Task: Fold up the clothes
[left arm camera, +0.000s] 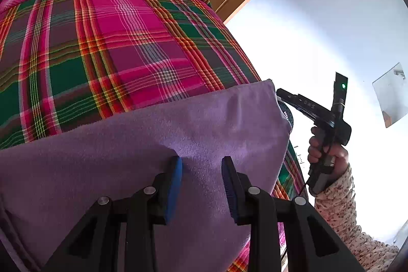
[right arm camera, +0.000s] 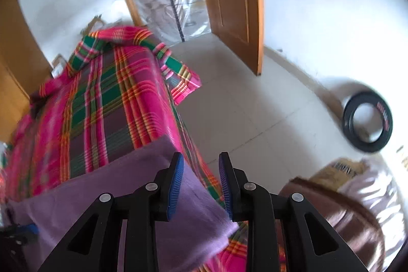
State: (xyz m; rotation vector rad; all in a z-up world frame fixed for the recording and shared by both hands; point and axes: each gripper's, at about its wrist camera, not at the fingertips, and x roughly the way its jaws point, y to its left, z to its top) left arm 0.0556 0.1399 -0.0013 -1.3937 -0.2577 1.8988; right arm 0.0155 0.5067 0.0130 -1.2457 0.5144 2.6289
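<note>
2 grippers are in play over a bed covered with a plaid sheet [left arm camera: 107, 47], and both stand with their jaws spread wide and nothing between the pads. The purple garment [left arm camera: 158, 144] lies flat on the near end of the bed, its far edge straight across the plaid and its right-hand corner close to the bed's right edge. The left gripper [left arm camera: 202, 185] is low over the garment's middle, its blue pads just above or touching the cloth; which of the 2, I cannot tell. The right gripper [right arm camera: 201, 185] points down at the garment's right corner [right arm camera: 178, 144], and the left wrist view shows it held up off the bed's right edge in a hand [left arm camera: 323, 152] with a patterned sleeve. The cloth already shows clean, squared edges, which fits either a piece laid out ready for a fold or one just released after a fold was laid down; whether layers are doubled is not visible. Any further fold would call for each gripper to close on an edge or corner, pinching all layers there together.
</note>
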